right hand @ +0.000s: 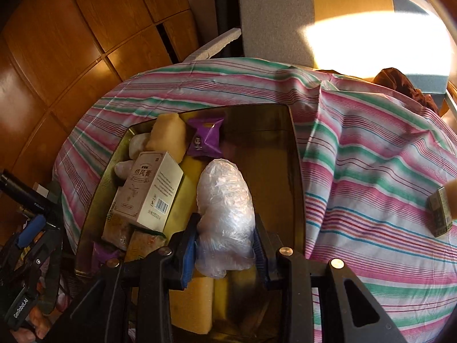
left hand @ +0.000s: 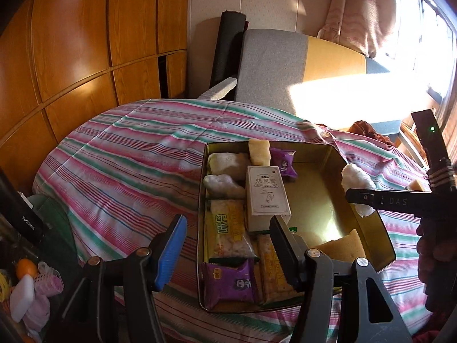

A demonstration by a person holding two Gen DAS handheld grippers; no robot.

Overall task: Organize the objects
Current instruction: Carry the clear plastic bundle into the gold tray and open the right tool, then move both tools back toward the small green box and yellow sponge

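Striped bedspread (left hand: 120,154) is carrying the gold tin (right hand: 294,154). Right gripper (right hand: 225,245) is pinching a plastic-wrapped bundle (right hand: 225,200) above the tin's bare side; left gripper (left hand: 228,245) is hovering spread, empty. Next: lowering and releasing.

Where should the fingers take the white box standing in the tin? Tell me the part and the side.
Grip the white box near its top end, across its two narrow sides, coming from above. It stands tilted in the gold tin, wedged among snack packets, so only its upper part is probably free to reach.
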